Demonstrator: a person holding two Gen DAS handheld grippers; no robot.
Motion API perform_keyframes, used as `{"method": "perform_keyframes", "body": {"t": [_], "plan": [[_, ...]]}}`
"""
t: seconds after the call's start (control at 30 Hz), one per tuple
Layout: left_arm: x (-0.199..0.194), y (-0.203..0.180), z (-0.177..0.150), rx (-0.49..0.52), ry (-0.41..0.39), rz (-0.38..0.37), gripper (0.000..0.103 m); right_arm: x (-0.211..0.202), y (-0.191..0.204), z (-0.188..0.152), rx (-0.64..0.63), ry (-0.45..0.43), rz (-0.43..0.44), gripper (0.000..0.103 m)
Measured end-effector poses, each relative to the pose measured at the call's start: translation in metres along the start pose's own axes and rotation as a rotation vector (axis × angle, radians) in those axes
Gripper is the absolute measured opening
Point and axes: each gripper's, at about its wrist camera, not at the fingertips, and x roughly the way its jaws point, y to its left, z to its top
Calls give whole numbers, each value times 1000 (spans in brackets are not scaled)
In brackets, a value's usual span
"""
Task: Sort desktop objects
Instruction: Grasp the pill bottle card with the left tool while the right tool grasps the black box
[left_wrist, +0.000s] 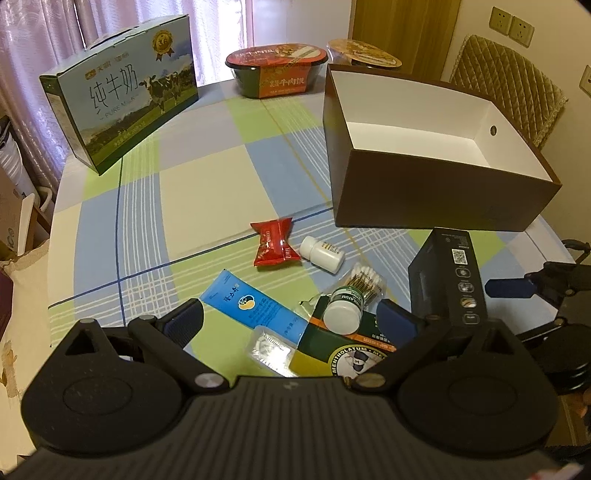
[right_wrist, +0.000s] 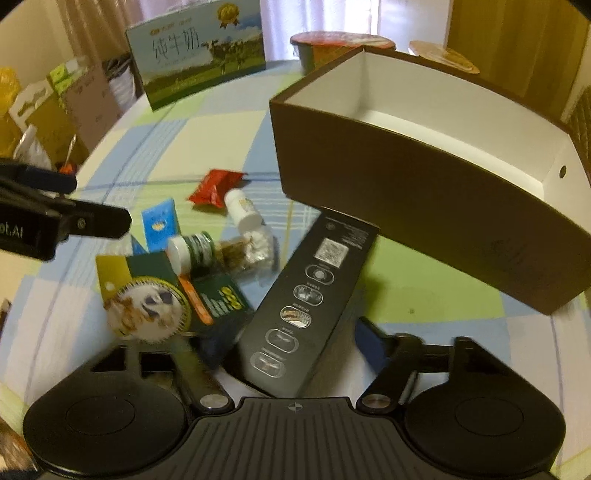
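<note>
Checked tablecloth filling both views, cluttered toward the lower centre. Open brown storage box, white inside and empty, at upper right of the right wrist view; judged to be the sorting destination. Long black carton lying flat just below and left of that box, long axis running from lower centre up toward the box's near wall, far end almost touching it. Right gripper astride the carton's near end, jaws apart, blue right pad clear of the carton's edge, left finger blurred and close against the other edge; no firm clamp visible. Carton therefore straight ahead of the right tongs and in line with them, so a closing squeeze across the short width seems the likely next step, then a lift up and right into the box. Left gripper at bottom of the left wrist view, jaws wide apart and empty, hovering above the Mentholatum card pack and green-labelled jar, with the carton off at its right edge, hence farther from this hand.
</note>
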Motion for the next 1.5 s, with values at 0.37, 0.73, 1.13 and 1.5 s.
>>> {"method": "perform_keyframes", "body": {"t": [0.37, 0.73, 1.13, 1.5], "plan": [[21, -15, 6, 66, 13, -62, 93, -7, -48, -8, 13, 30, -107, 42], [60, -35, 8, 174, 79, -150, 65, -21, -95, -23, 75, 45, -154, 42], [89, -38, 3, 192, 151, -155, 28, -35, -121, -30, 130, 25, -162, 42], [66, -37, 6, 145, 81, -147, 28, -33, -122, -21, 114, -3, -137, 52]]}}
